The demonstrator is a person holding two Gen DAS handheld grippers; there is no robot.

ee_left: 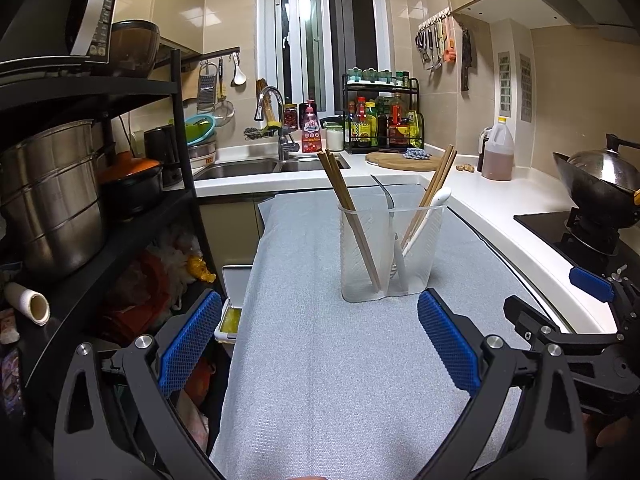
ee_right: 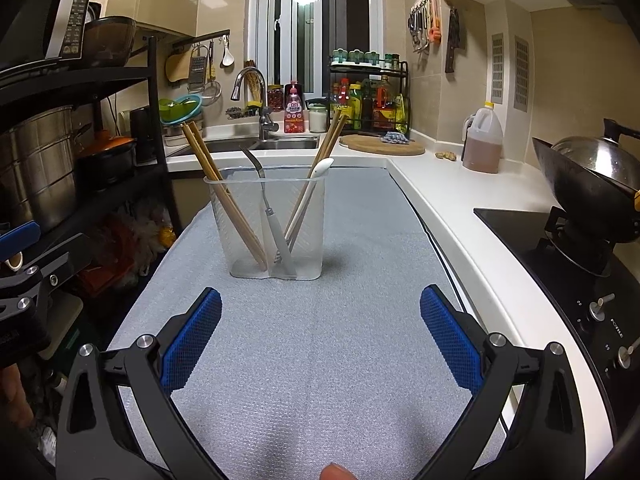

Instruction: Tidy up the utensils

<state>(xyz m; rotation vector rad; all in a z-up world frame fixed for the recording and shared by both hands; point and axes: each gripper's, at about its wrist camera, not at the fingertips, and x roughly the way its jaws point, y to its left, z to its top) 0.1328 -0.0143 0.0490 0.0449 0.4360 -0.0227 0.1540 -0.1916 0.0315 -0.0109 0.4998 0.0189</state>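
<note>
A clear plastic utensil holder (ee_right: 276, 236) stood upright on the grey mat (ee_right: 320, 340), split into two compartments. One pair of wooden chopsticks (ee_right: 224, 196) leaned left in the left compartment. In the right one a metal fork (ee_right: 264, 196) stood tines up, beside a white spoon (ee_right: 310, 192) and a second pair of chopsticks (ee_right: 326, 148) leaning right.

- A home kitchen, narrow and lived-in.
- A stainless steel double sink (ee_left: 256, 168) with a curved chrome tap (ee_left: 276, 120) sits under a white-framed window (ee_left: 320, 32).
- A black wire rack of sauce and oil bottles (ee_left: 380, 120) stands in the corner of the white countertop (ee_left: 492, 196).
- A dark wok with a steel lid (ee_left: 600, 184) rests on a black glass hob (ee_left: 560, 232).
- Knives and tools hang from wall hooks (ee_left: 440, 40) on beige tiles.
</note>
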